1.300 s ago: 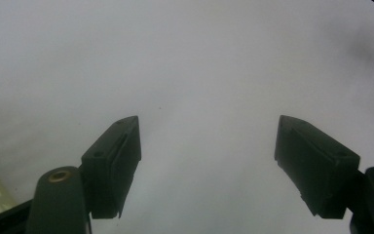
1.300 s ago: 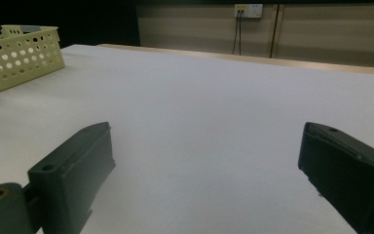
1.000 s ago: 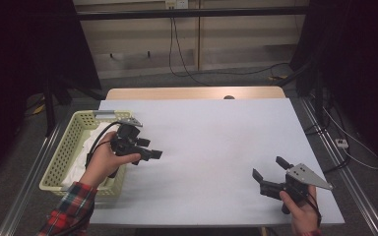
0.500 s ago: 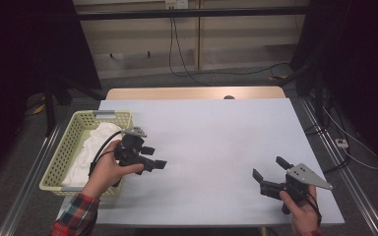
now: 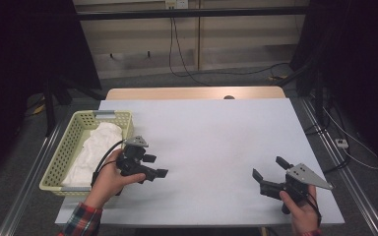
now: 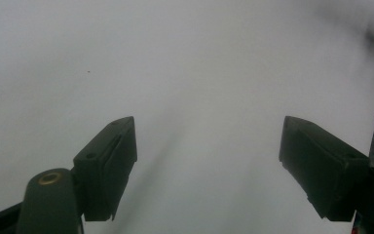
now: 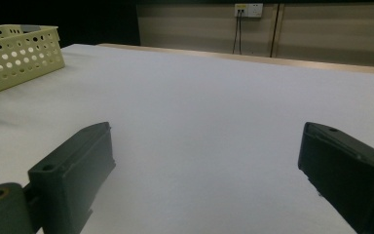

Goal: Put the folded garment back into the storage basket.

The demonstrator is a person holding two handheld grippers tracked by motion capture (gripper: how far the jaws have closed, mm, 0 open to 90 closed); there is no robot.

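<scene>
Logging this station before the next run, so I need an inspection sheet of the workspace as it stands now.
Surface: white rectangular tabletop, bare across its middle.
Job's things: pale yellow perforated plastic basket at the table's left edge, holding a white crumpled cloth.
Clutter: nothing seen.
Grippers: left gripper open, beside the basket; right gripper open, near the front right corner; both empty.
Cables: black cable trailing from the left gripper; more cables on the floor at right.
Surroundings: dark room, wall socket behind.

Basket [image 5: 66,147] holding a cloth [image 5: 92,150] at the table's [image 5: 216,132] left edge; both grippers near the front edge.
</scene>
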